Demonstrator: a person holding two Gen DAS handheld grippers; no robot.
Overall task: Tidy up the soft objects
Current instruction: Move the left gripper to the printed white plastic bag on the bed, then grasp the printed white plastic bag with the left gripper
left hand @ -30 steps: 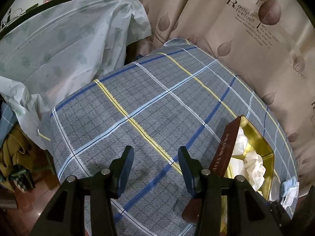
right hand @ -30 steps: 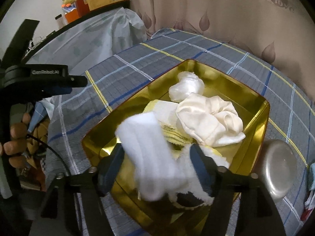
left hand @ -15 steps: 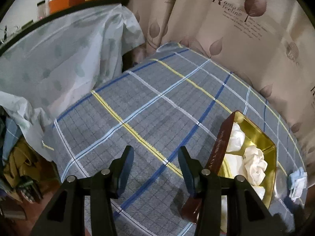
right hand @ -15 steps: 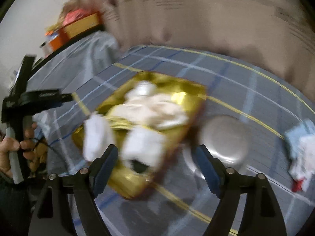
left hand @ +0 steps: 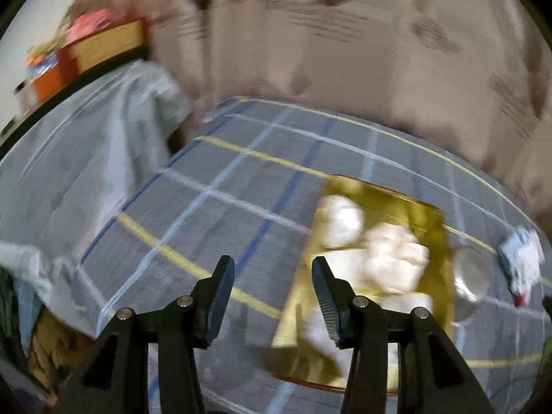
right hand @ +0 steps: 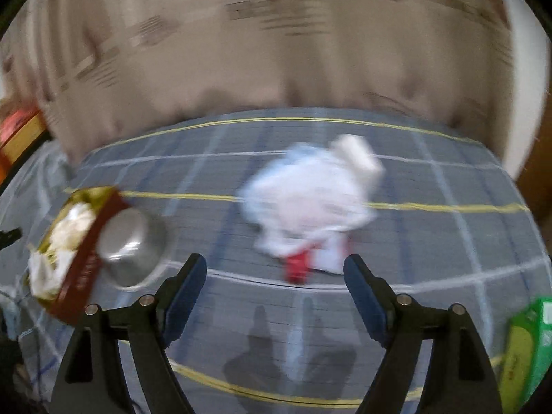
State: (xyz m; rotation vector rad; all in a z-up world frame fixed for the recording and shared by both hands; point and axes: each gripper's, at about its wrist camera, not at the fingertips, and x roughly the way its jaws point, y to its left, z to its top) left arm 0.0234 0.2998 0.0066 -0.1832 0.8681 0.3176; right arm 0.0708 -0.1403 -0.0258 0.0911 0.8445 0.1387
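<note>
A gold box [left hand: 427,214] with dark red sides holds several white and cream soft cloths [left hand: 390,258]; it also shows in the right wrist view [right hand: 86,269] at far left. A loose pile of white and pale blue soft items with a red bit [right hand: 310,207] lies on the plaid cloth just ahead of my right gripper [right hand: 276,286], which is open and empty. The pile shows in the left wrist view [left hand: 522,258] at far right. My left gripper [left hand: 272,293] is open and empty, just left of the box. Both views are blurred.
A round silver lid [right hand: 132,245] lies beside the box, also in the left wrist view [left hand: 471,283]. A green packet [right hand: 528,352] sits at the right edge. A beige curtain [right hand: 276,51] backs the table. A covered shelf [left hand: 86,145] stands to the left.
My right gripper has released the white cloth into the box, opened wide and swung right to face the loose pile. My left gripper has turned right toward the box.
</note>
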